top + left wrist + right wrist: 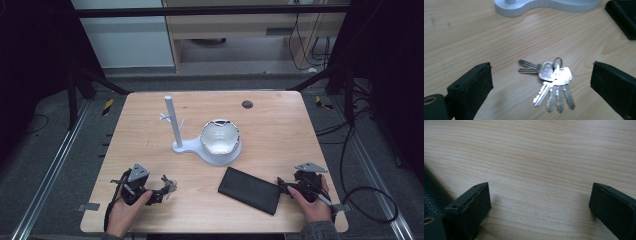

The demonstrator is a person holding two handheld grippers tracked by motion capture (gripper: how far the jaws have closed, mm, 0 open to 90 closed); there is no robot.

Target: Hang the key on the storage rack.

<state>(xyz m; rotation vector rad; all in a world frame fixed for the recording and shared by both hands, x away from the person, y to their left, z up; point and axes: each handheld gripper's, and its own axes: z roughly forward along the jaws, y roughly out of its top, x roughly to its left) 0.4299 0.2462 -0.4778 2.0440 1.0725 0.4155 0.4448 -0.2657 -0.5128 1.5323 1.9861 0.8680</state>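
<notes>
Near the front edge of the tabletop (150, 220), toward the left corner, the left gripper (159, 192) is held low with its jaws spread wide and nothing caught between them. A bunch of keys (552, 82) is seen lying flat on the wood right in the gap, touched by neither jaw. Over by the front right corner, the right gripper (285, 186) is also spread wide and empty, with bare wood seen between the jaws. A black wallet (250, 190) is laid flat just beside it, toward the middle of the front edge. Farther back, about mid-table, a white stand (176, 125) with a peg post is found, and a shiny bowl (220, 136) is seated on its round base. A small dark disc (247, 104) is spotted near the far edge.
</notes>
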